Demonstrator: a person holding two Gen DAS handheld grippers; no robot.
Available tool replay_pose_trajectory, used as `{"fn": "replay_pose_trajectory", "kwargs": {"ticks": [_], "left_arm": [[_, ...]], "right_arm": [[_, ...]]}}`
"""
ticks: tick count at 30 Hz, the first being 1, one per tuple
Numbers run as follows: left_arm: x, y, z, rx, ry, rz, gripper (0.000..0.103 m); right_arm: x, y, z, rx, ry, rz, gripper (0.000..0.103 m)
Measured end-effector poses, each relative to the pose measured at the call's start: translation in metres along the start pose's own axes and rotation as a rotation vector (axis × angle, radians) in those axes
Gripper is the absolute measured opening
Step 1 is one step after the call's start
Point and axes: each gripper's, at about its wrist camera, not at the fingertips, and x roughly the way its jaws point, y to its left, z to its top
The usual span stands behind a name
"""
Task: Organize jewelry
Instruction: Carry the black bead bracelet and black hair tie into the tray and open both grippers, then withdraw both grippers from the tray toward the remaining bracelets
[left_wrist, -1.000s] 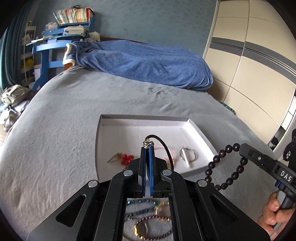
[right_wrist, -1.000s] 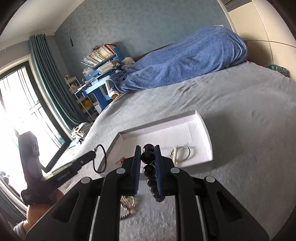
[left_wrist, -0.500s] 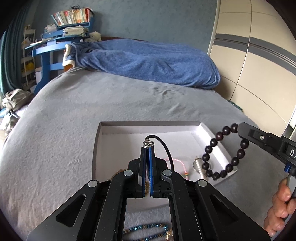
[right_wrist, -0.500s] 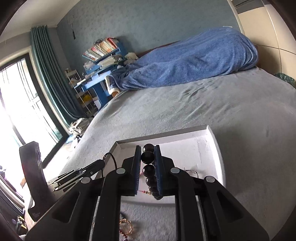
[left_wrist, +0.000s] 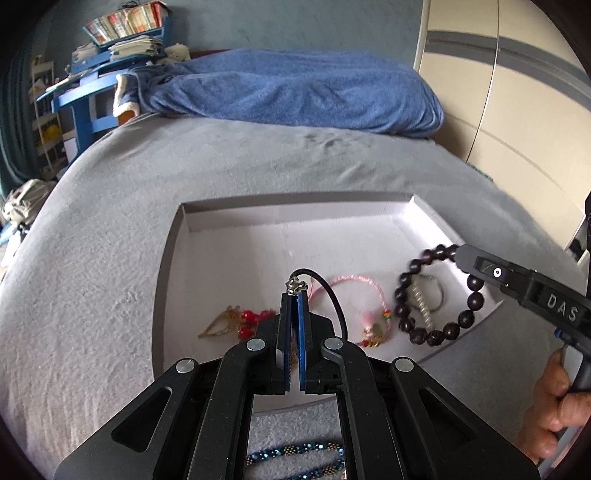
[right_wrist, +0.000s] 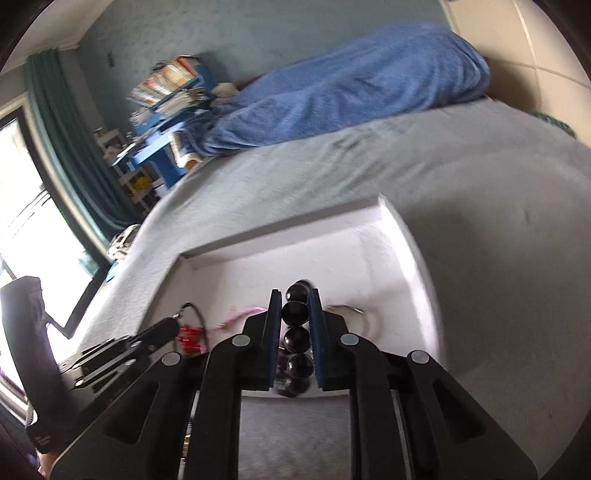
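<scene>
Left claw (left_wrist: 293, 295): clamped on thin black cord (left_wrist: 334, 295). Right claw (right_wrist: 295, 306): gripping dark round-bead bracelet (right_wrist: 294, 313). Lower both into shallow white foam tray (left_wrist: 295, 214), clear of pink string bracelet (left_wrist: 364, 284), then release.

One bit of lettering out here: white capitals "DAS" on the black body of the right gripper (left_wrist: 458, 254), seen from the left wrist, running off behind the picture's edge. The spines of the books (left_wrist: 127, 20) on the blue shelf are too small and blurred to read.
</scene>
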Motion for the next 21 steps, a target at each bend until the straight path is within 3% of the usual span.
{"fn": "replay_pose_trajectory", "kwargs": {"ticks": [8,12,17,21], "left_arm": [[0.011,-0.005,-0.008,0.021,0.045,0.021,0.004],[0.008,-0.006,-0.010,0.018,0.037,0.056,0.025],[0.000,-0.003,-0.006,0.001,0.010,0.061,0.036],[-0.011,0.002,-0.004,-0.011,-0.020,0.074,0.055]], "right_arm": [[0.013,-0.024,-0.003,0.026,0.026,-0.075,0.015],[0.015,-0.027,-0.007,0.024,0.039,-0.097,0.015],[0.006,-0.021,-0.009,-0.025,0.017,-0.114,0.017],[-0.005,-0.015,-0.011,-0.057,-0.010,-0.132,0.032]]}}
